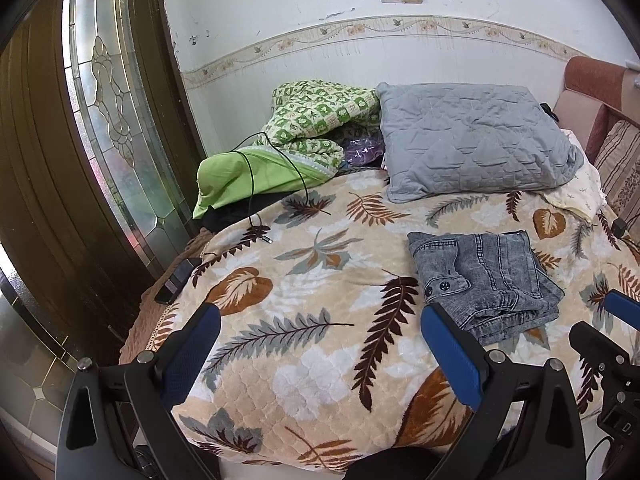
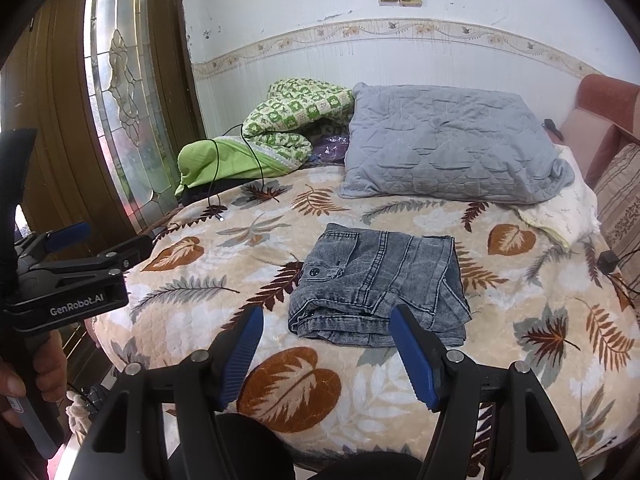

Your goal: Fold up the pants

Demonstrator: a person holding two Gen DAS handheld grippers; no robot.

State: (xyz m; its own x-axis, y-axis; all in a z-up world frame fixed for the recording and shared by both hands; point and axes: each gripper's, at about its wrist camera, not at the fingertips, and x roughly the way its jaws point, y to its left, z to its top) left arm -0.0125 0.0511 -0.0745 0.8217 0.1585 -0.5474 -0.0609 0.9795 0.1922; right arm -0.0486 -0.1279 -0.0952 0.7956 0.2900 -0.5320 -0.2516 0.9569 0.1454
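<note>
The grey denim pants (image 2: 380, 286) lie folded into a compact rectangle on the leaf-patterned blanket (image 2: 304, 384); in the left wrist view they (image 1: 486, 276) lie to the right. My left gripper (image 1: 320, 312) is open and empty above the blanket, left of the pants. It also shows in the right wrist view (image 2: 106, 242) at the far left, held by a hand. My right gripper (image 2: 326, 314) is open and empty, just short of the pants' near edge. Part of it shows at the right edge of the left wrist view (image 1: 600, 316).
A grey quilted pillow (image 2: 448, 146) and a green patterned quilt (image 2: 288, 124) lie at the bed's far side by the wall. A black cable (image 2: 224, 184) trails over the blanket. A phone (image 1: 178, 280) lies at the bed's left edge near the wooden door (image 1: 48, 160). A sofa (image 2: 612, 160) stands at right.
</note>
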